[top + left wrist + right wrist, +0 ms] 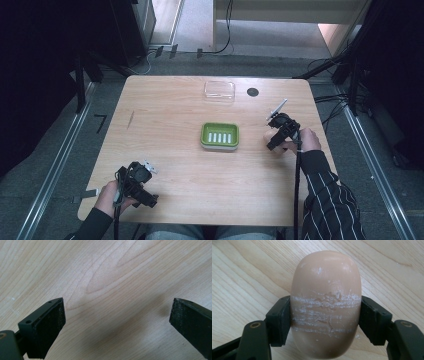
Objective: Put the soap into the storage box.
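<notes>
In the high view, the right tool (pixel 276 136) is seen just right of the green soap dish (pixel 219 136), the left tool (pixel 145 186) well apart near the counter (pixel 170 107) edge. In the left gripper view, its jaws stand wide, empty. In the right gripper view, a beige soap bar (pixel 326 300) is clamped across its middle; it is judged firm, light, slippery and easily scored.

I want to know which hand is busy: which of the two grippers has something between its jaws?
The right gripper: its jaws clamp a tan soap bar. The left gripper stands open above the bare table.
</notes>
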Available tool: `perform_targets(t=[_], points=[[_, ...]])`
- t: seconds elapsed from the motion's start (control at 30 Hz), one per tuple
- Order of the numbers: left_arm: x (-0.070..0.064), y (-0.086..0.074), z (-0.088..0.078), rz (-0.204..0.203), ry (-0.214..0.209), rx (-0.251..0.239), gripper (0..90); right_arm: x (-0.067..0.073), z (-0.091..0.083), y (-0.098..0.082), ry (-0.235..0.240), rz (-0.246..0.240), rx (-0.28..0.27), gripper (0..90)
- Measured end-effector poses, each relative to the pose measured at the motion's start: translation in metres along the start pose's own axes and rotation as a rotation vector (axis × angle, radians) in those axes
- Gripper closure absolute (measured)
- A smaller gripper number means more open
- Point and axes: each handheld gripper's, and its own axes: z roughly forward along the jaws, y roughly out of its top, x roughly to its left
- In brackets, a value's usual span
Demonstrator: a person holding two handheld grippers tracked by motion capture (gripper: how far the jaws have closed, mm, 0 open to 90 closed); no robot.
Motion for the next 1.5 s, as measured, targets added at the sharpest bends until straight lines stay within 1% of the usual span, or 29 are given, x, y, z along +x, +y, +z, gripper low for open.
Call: perform_targets(t=[0.27, 0.33, 0.37, 0.43, 0.53, 0.57, 0.63, 0.7, 0.77, 0.8, 0.83, 1.03, 1.2, 1.27, 1.33, 1.5], points=[[0.0, -0.002, 0.0, -0.002, 0.001, -0.008, 0.8, 0.008, -0.003, 0.004, 0.002, -0.032, -0.003, 33.6], [0.001, -0.002, 0.0, -0.002, 0.002, -0.002, 0.8, 0.009, -0.004, 0.005, 0.003, -0.039, -0.01, 33.6], [0.001, -0.002, 0.0, -0.001, 0.002, -0.002, 0.8, 0.01, -0.005, 0.006, 0.003, -0.042, -0.003, 33.6], [0.001, -0.002, 0.0, -0.002, 0.001, -0.001, 0.8, 0.011, -0.005, 0.006, 0.006, -0.049, -0.012, 33.6], [0.001, -0.003, -0.001, -0.008, 0.002, -0.002, 0.8, 0.015, -0.006, 0.009, 0.007, -0.073, -0.011, 33.6], [0.001, -0.003, -0.001, -0.009, 0.002, -0.003, 0.8, 0.018, -0.007, 0.009, 0.008, -0.059, -0.009, 33.6], [0.001, -0.003, -0.001, -0.007, 0.004, -0.002, 0.8, 0.019, -0.007, 0.011, 0.008, -0.084, -0.011, 33.6], [0.001, -0.004, -0.001, -0.008, 0.003, -0.003, 0.8, 0.022, -0.008, 0.012, 0.011, -0.086, -0.012, 33.6], [0.001, -0.004, -0.001, -0.009, 0.005, -0.007, 0.8, 0.024, -0.008, 0.014, 0.014, -0.099, -0.015, 33.6], [0.001, -0.004, -0.001, -0.01, 0.003, -0.008, 0.8, 0.025, -0.01, 0.014, 0.011, -0.101, -0.008, 33.6], [0.001, -0.004, -0.001, -0.009, 0.004, -0.008, 0.8, 0.026, -0.01, 0.015, 0.017, -0.102, -0.016, 33.6], [0.001, -0.005, -0.001, -0.012, 0.004, -0.005, 0.8, 0.031, -0.012, 0.018, 0.022, -0.119, -0.025, 33.6], [0.001, -0.006, -0.001, -0.013, 0.004, -0.002, 0.8, 0.035, -0.015, 0.021, 0.029, -0.126, -0.026, 33.6], [0.001, -0.006, 0.0, -0.014, 0.002, -0.006, 0.8, 0.036, -0.017, 0.022, 0.029, -0.142, -0.029, 33.6], [0.001, -0.007, 0.0, -0.015, 0.004, -0.005, 0.8, 0.038, -0.018, 0.024, 0.029, -0.139, -0.031, 33.7], [0.002, -0.008, -0.001, -0.018, 0.005, 0.004, 0.8, 0.042, -0.02, 0.028, 0.033, -0.165, -0.034, 33.7]])
